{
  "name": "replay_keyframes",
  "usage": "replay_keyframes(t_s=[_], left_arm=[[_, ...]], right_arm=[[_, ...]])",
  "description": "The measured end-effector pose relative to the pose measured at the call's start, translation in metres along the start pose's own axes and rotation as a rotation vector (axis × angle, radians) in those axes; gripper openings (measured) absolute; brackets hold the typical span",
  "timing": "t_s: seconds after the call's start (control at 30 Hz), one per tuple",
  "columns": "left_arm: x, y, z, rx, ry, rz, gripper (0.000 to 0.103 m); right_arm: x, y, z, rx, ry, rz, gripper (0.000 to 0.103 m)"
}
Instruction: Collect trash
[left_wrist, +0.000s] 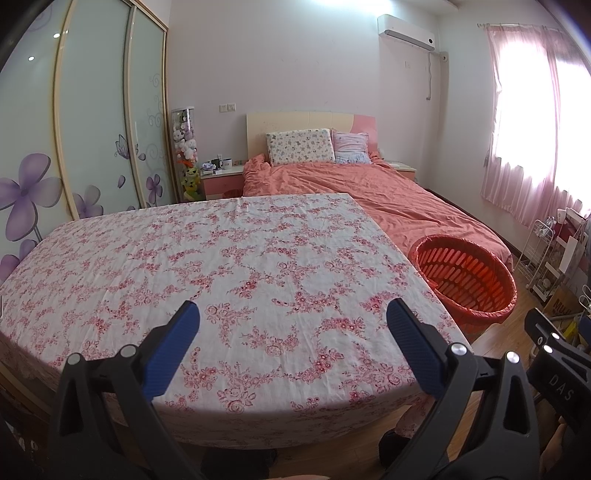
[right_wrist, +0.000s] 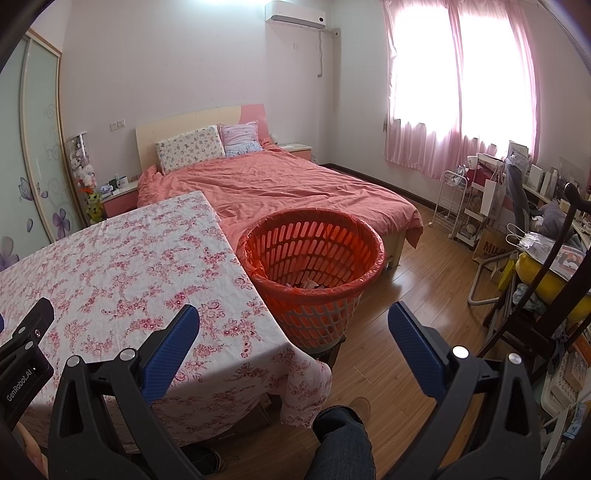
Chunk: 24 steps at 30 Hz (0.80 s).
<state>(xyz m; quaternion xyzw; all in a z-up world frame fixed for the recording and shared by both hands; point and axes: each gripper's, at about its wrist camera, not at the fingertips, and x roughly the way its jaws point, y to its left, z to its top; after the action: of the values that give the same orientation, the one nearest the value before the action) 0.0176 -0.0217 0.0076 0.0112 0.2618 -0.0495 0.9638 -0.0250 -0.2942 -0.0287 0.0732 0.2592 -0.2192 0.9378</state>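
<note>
Both pairs of jaws stand wide apart and carry nothing: the left gripper (left_wrist: 293, 317) hangs over the near edge of the table with the white cloth printed in pink flowers (left_wrist: 221, 258), and the right gripper (right_wrist: 293, 321) hangs just off the table's corner, turned toward the round orange plastic basket lined with a thin orange bag (right_wrist: 266, 243). This basket stands just beside the table's right edge, between the table and the bed with the salmon-pink cover (right_wrist: 295, 184), probably so that waste can drop in with a short reach. Some pale paper scraps (right_wrist: 306, 285) lie at the basket's bottom (too small to identify). On the cloth I see no trash, so the collecting seems finished.
</note>
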Motion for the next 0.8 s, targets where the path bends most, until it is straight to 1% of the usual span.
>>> replay_keyframes(t_s=[0.17,0.8], left_arm=[[-0.0017,0.0034,-0.0042,-0.001,0.001,0.004,0.099],[-0.0015,0.0088,-0.0041,0.001,0.004,0.011,0.099]], right_arm=[[0.0,0.0001,0.0003,0.001,0.0,0.0,0.101],[0.0012,-0.0008,-0.0003,-0.001,0.003,0.0,0.101]])
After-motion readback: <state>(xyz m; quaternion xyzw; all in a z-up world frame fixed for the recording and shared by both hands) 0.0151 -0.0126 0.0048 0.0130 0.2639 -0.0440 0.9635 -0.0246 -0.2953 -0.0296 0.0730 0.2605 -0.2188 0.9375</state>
